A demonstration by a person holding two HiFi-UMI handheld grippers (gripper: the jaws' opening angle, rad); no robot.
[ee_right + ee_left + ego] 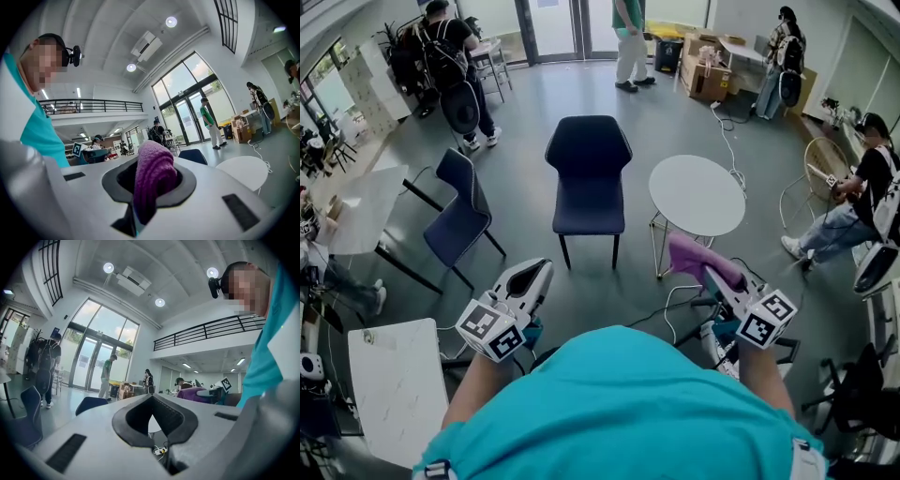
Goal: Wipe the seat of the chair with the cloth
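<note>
A dark navy chair [588, 178] stands on the grey floor ahead of me, its seat bare. My right gripper [713, 271] is held low at the right, well short of the chair, shut on a purple cloth [697, 257]. In the right gripper view the cloth [153, 177] bulges up between the jaws, and the chair [193, 156] shows beyond it. My left gripper [532, 275] is level with the right one at the left, shut with nothing in it. Its tip [151, 396] points towards the chair [91, 404].
A round white table [697, 194] on wire legs stands just right of the chair. A second blue chair [459, 211] and a white table [366, 211] are at the left. Cables [727, 141] lie on the floor. Several people stand or sit around the room's edges.
</note>
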